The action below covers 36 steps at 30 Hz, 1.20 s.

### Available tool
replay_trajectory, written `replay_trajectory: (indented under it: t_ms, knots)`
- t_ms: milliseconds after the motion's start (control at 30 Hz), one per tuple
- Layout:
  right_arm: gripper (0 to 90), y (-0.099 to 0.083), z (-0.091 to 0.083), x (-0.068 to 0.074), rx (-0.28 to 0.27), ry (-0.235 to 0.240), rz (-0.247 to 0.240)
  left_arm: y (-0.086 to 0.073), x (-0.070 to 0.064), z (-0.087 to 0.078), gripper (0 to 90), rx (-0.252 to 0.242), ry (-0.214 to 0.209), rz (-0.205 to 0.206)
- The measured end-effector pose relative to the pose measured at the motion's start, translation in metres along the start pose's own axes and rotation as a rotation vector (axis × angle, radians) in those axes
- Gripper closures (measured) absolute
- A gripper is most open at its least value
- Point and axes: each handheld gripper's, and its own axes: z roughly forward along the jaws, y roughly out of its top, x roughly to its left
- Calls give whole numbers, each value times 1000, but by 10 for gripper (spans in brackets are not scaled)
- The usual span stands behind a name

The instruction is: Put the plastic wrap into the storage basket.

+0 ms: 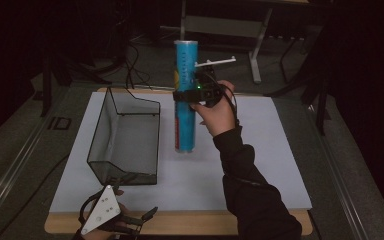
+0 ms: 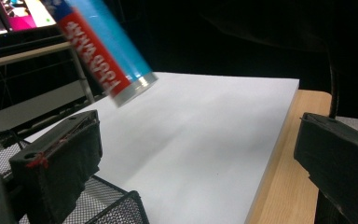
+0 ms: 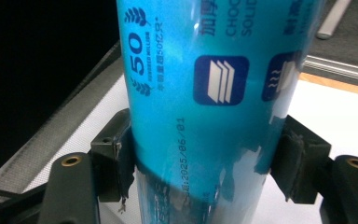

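Note:
A tall blue cylindrical can (image 1: 185, 95) with a red label stripe is held upright, its base just above the white sheet (image 1: 260, 150). My right gripper (image 1: 192, 95) is shut on the can's middle; its pads (image 3: 121, 158) press both sides of the blue wall (image 3: 209, 116). Seen from the left gripper view, the can (image 2: 107, 51) hangs tilted at the upper left, its metal rim clear of the sheet. My left gripper (image 1: 147, 215) rests at the table's front edge, open, with nothing between its black pads (image 2: 60, 158).
A black wire-mesh basket (image 1: 125, 137) stands on the white sheet left of the can; its rim (image 2: 121, 205) shows below the left jaw. The wooden table edge (image 2: 279, 168) borders the sheet. Metal desk frames (image 1: 220, 25) stand behind the table.

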Motion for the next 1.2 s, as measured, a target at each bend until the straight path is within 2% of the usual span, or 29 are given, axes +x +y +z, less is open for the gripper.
replay_trajectory:
  t_ms: [200,333,533,633,700,800,867,1067,1200]
  knots:
    - [320,8,18,24,-4,45,-3,1,0,-2,15,-8,1,8]
    - [319,11,31,39,-12,79,11,1,-1,-3,15,-13,1,13]
    - [319,11,54,60,7,123,36,2,-2,-5,15,-22,13,28]
    - [319,8,64,66,21,130,38,3,-2,-6,15,-32,20,24]
    - [319,2,79,71,32,118,45,3,-1,-7,15,-33,24,26]
    - [319,-6,92,71,39,107,64,3,-1,-8,15,-35,26,25]
    - [319,-10,100,68,63,94,79,3,-1,-8,15,-35,26,24]
    - [319,-21,116,61,130,77,106,2,0,-7,15,-29,20,24]
    - [319,-26,123,59,153,78,116,2,0,-6,15,-26,14,23]
